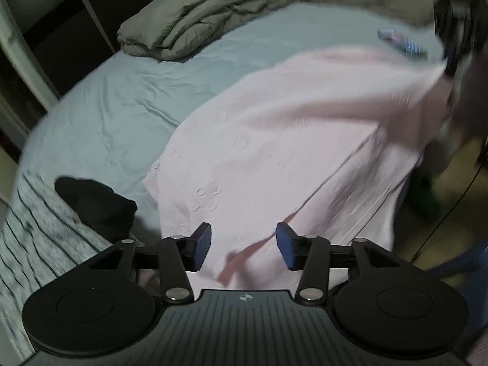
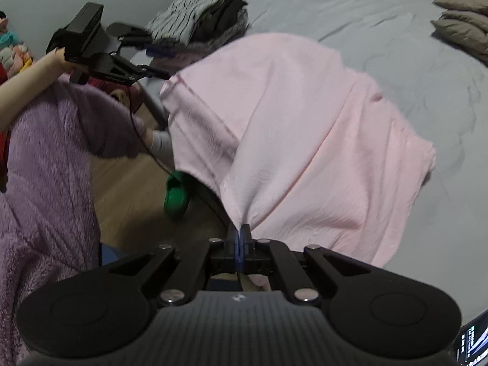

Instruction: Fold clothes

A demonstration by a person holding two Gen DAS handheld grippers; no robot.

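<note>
A pale pink garment [image 1: 274,140] lies spread over the bed's near edge, partly hanging off it. In the left wrist view my left gripper [image 1: 244,245] stands open just above the garment's near hem; its blue pads [image 1: 201,244] touch nothing. My right gripper [image 2: 239,239] is shut on a pinched corner of the pink garment [image 2: 305,140], and the cloth pulls up from there in a taut ridge. The right wrist view also shows the left gripper [image 2: 160,61], held by a hand at the garment's far corner.
A light blue sheet [image 1: 116,103] covers the bed. A black garment [image 1: 97,204] and a striped grey one [image 1: 33,244] sit stacked beside the left gripper. A folded grey duvet [image 1: 195,21] lies at the far end. A purple fuzzy sleeve [image 2: 45,167] and a green slipper [image 2: 177,195] are over the wooden floor.
</note>
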